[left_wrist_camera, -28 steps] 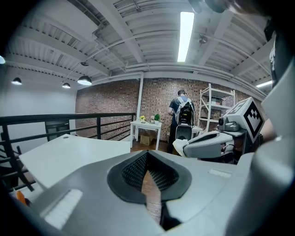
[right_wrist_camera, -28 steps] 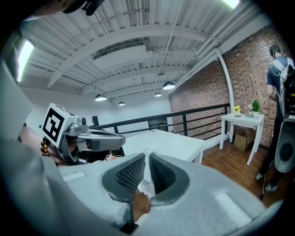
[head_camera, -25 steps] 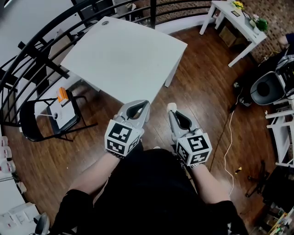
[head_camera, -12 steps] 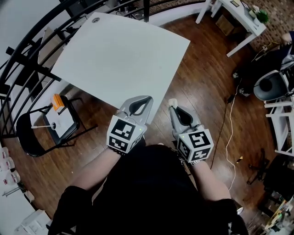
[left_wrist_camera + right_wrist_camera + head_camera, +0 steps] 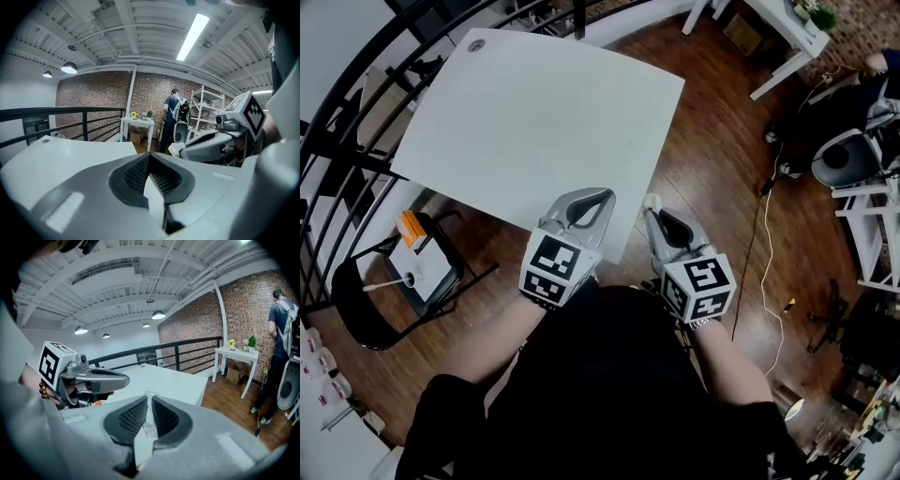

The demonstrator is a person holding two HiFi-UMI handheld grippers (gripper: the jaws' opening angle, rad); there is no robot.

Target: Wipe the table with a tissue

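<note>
White table (image 5: 534, 131) on wooden floor (image 5: 712, 141)

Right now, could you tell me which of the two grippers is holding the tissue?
The right gripper: a white tissue is pinched between its jaws. The left gripper is shut with nothing between its jaws.

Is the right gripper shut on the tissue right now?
Shut. The right gripper has its jaws pinched on the tissue; a white tuft shows past the tips in the head view.
</note>
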